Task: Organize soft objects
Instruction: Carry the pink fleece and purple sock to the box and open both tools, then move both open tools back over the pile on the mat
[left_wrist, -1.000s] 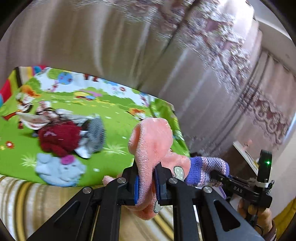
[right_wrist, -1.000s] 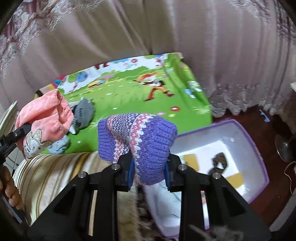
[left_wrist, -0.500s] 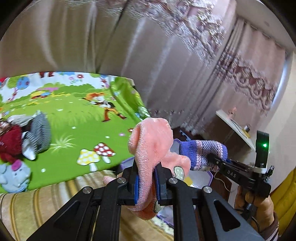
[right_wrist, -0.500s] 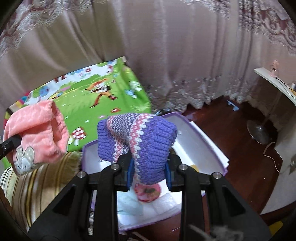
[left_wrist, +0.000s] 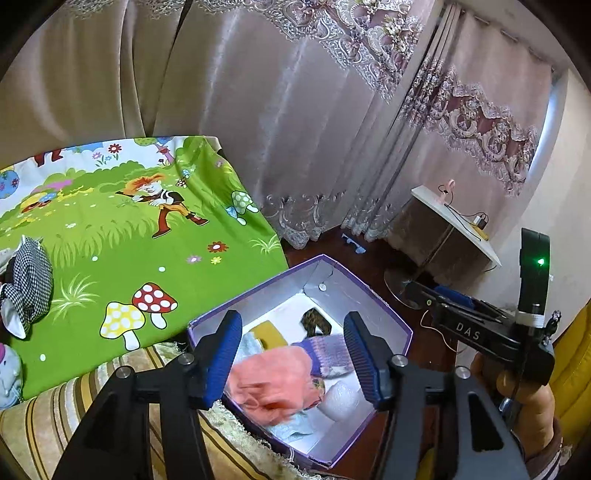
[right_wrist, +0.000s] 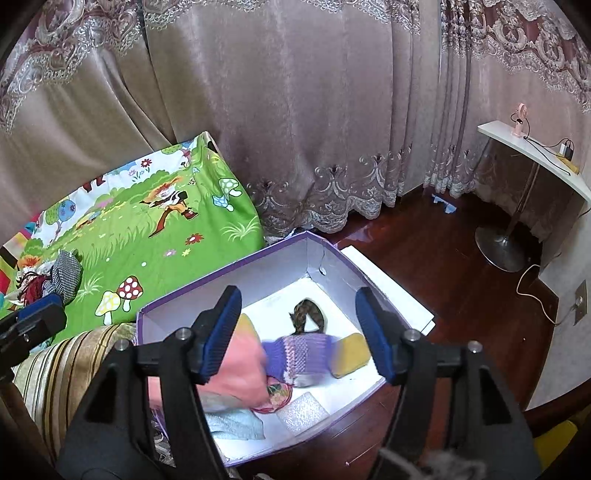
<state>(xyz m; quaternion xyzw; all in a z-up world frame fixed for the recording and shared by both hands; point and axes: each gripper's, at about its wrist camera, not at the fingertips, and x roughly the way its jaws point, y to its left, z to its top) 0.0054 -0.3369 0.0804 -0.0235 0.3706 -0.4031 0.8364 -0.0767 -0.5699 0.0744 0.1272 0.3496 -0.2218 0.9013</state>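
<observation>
Left gripper (left_wrist: 291, 354) and right gripper (right_wrist: 299, 334), jaws opening with nothing pinched, are shown above the purple box (right_wrist: 221, 273). The pink fleece item (left_wrist: 275, 380) and purple knitted item (right_wrist: 299, 354), both blurred, are seen inside it among a yellow pad (right_wrist: 351, 354) and a blue cloth (right_wrist: 236, 421). An overhang on the near wall could be caused by the pink item's bulk. The checked item (left_wrist: 26, 280) remains on the cartoon play mat (left_wrist: 110, 236), well apart.

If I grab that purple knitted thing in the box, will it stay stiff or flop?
The purple knitted piece looks like chunky yarn, so it would probably sag and fold. It lies draped over other items in the box, suggesting softness. Likely light, and not slippery.
</observation>
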